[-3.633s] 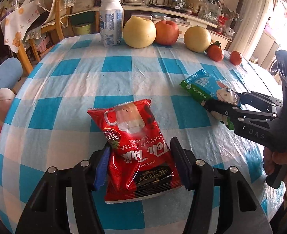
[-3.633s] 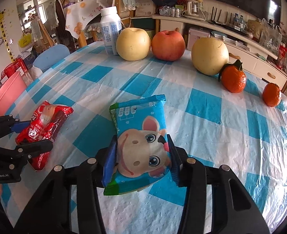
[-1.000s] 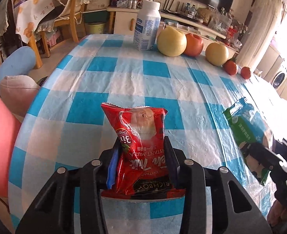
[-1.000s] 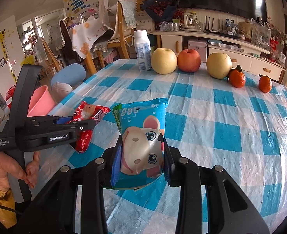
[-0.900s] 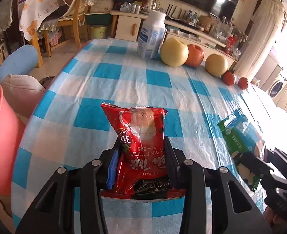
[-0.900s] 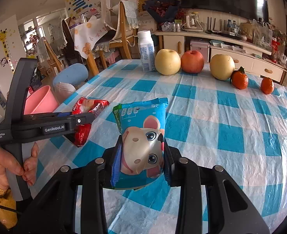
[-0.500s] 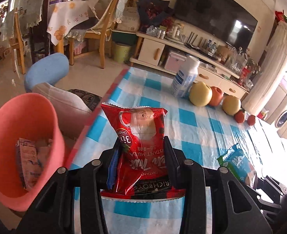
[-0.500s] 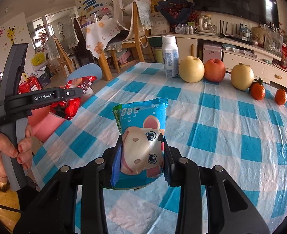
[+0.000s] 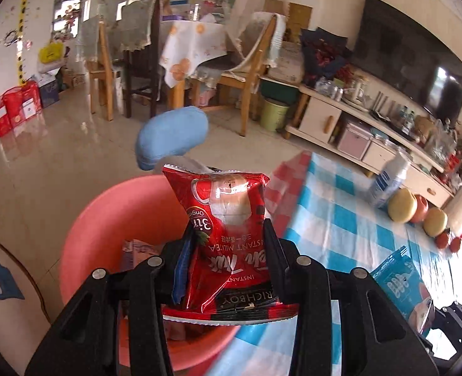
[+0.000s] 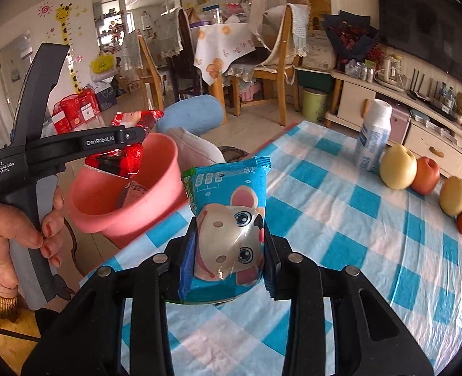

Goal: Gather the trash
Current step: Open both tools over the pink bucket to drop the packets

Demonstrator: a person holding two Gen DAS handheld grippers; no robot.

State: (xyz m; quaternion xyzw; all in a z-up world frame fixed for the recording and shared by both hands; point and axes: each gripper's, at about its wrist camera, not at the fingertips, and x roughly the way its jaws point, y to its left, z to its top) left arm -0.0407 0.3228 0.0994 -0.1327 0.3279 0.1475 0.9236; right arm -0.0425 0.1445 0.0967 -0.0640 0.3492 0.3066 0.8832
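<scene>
My left gripper (image 9: 227,250) pinches the red milk tea sachet (image 9: 224,219) and holds it over the mouth of the pink bin (image 9: 105,219), which stands off the table edge (image 9: 293,188) toward nine o'clock; some wrappers already lie inside. My right gripper (image 10: 227,250) clamps the blue cartoon-mouse packet (image 10: 231,213) above the checkered tablecloth (image 10: 356,235), just inside the same edge, with the bin's rim at ten o'clock. In the right wrist view the left hand (image 10: 8,235) grips its handle at nine o'clock. Bare cloth lies between me and the milk bottle (image 10: 373,134) and fruit (image 10: 398,169) at two o'clock.
</scene>
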